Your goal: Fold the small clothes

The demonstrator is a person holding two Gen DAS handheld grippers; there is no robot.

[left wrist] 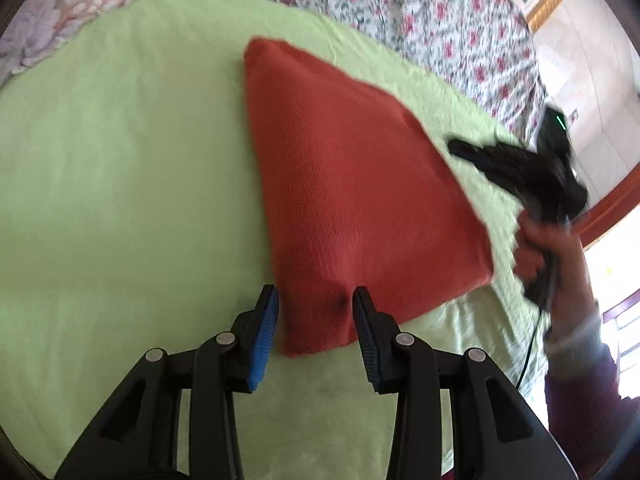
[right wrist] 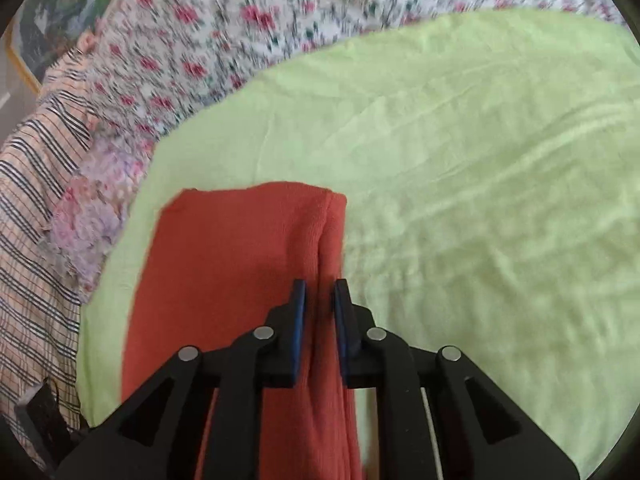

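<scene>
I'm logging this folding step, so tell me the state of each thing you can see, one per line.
red knit garment: folded, lying on the green sheet, near edge lifted.
left gripper: open, fingers astride the garment's near corner.
right gripper: fingers astride the garment's folded edge; closure unclear.
green sheet: spread, wrinkled.
floral bedspread: spread beneath.
striped cloth: bunched.
</scene>
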